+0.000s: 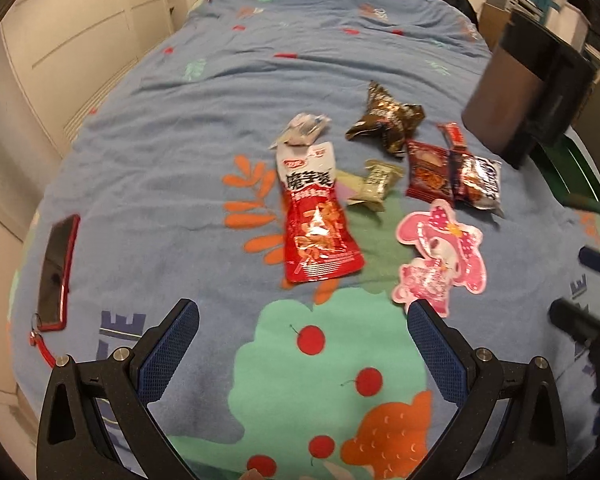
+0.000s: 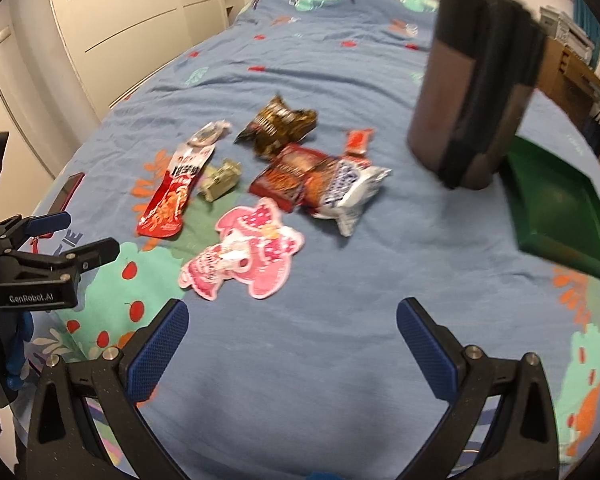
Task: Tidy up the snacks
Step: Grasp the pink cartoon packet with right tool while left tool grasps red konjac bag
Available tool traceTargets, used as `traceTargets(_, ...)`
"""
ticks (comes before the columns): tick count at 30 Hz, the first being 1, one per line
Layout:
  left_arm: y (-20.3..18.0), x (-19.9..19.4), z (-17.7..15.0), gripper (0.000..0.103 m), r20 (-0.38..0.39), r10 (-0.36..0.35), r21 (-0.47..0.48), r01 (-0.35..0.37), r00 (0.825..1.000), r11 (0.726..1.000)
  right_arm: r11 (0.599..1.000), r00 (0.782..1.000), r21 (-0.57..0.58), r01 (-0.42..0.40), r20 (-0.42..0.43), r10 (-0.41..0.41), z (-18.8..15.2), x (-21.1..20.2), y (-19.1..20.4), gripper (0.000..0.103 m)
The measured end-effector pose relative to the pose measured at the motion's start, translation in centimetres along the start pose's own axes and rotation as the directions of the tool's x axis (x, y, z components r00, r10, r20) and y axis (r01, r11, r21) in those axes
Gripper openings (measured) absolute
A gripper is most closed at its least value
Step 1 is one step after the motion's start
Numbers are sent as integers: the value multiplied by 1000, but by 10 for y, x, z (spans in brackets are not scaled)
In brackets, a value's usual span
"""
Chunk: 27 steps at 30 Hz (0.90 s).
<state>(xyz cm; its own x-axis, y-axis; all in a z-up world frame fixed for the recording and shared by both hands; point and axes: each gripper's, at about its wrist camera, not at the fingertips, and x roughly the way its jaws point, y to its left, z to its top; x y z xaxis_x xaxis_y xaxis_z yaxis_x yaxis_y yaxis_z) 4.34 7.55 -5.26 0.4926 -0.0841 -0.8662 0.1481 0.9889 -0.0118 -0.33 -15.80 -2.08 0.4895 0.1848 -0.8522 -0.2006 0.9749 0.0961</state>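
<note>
The snack packets (image 1: pixel 364 184) lie bunched mid-bed on the blue patterned quilt (image 1: pixel 172 128), with the green tray (image 2: pixel 556 208) well apart on their right. Both the left gripper (image 1: pixel 302 316) and the right gripper (image 2: pixel 292 316) hover spread wide, holding nothing.

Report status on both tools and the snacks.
Left tool open, empty. Right tool open, empty. Snacks loose on the bed; green tray empty. Blurred dark object hangs near the tray.

Eight snack packets (image 1: pixel 320 216), one green tray (image 2: pixel 556 208), one phone (image 1: pixel 56 272) on the bed.
</note>
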Motion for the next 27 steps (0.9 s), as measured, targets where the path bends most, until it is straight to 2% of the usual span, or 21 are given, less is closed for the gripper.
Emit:
traceTargets(5, -3, 22, 12, 102, -27, -6, 2, 6, 1000, 1000, 998, 998, 48, -46, -34, 48, 8, 32, 6, 103)
traceTargets(11, -9, 58, 33, 102, -62, 17, 33, -15, 998, 999, 995, 996, 83, -52, -68, 58, 19, 63, 9, 103)
traceTargets(19, -4, 104, 51, 102, -123, 66, 82, -56, 990, 995, 996, 992, 79, -30, -118, 39, 34, 99, 19, 103)
traceTargets(27, 1, 124, 50, 102, -179, 47, 91, -31, 983, 995, 994, 986, 110, 19, -164, 0, 37, 121, 21, 103)
